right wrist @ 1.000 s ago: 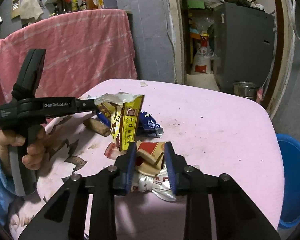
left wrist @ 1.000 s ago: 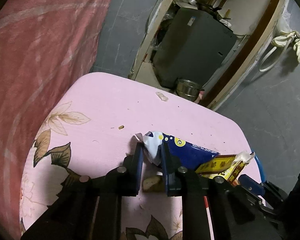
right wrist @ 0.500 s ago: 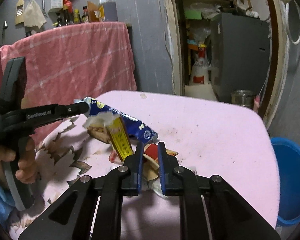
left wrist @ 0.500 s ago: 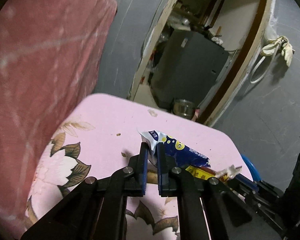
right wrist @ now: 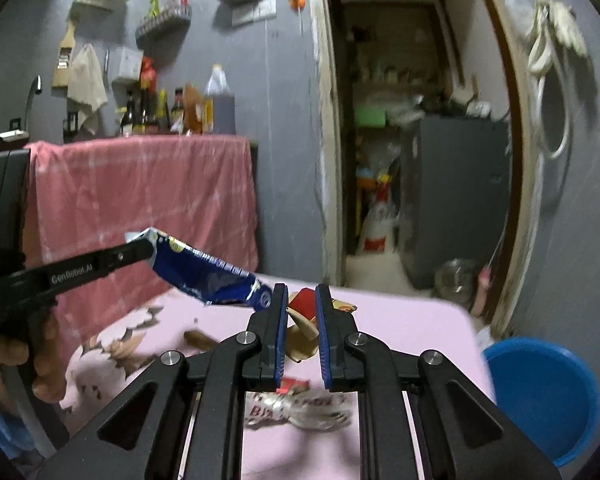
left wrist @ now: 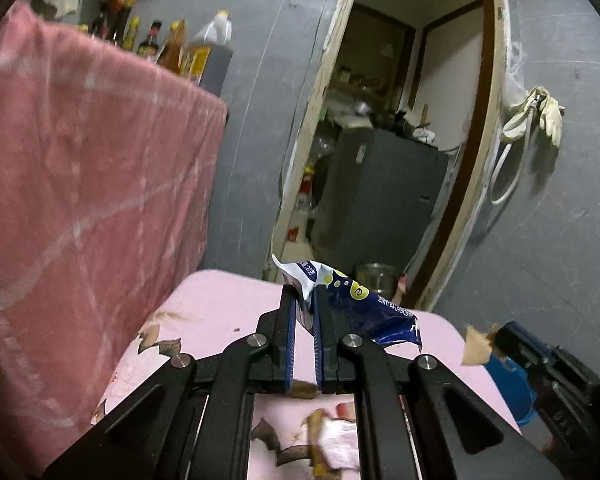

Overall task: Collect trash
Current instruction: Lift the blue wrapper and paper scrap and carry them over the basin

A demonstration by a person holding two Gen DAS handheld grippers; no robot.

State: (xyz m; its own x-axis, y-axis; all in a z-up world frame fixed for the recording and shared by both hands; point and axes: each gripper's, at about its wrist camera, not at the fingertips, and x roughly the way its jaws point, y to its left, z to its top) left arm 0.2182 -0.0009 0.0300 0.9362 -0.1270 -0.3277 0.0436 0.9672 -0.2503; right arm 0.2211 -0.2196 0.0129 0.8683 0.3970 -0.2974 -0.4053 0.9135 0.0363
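Currently | left gripper point(left wrist: 305, 312) pinching crumpled blue foil wrapper point(right wrist: 208, 276) by one corner, risking slipping | right gripper point(right wrist: 301, 320) clamping red-and-tan torn carton scrap point(right wrist: 302, 312), possibly dropping short of round blue plastic bin point(right wrist: 540, 396).

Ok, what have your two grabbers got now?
Left tool shut on blue wrapper, lifted. Right tool shut on red-and-tan wrapper. Blue bin right, path open.

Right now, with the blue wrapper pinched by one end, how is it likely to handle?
The blue wrapper is probably floppy: it sags from the left gripper. Likely very light, since a corner pinch carries it. Its glossy film might slip, so the grip should stay tight.
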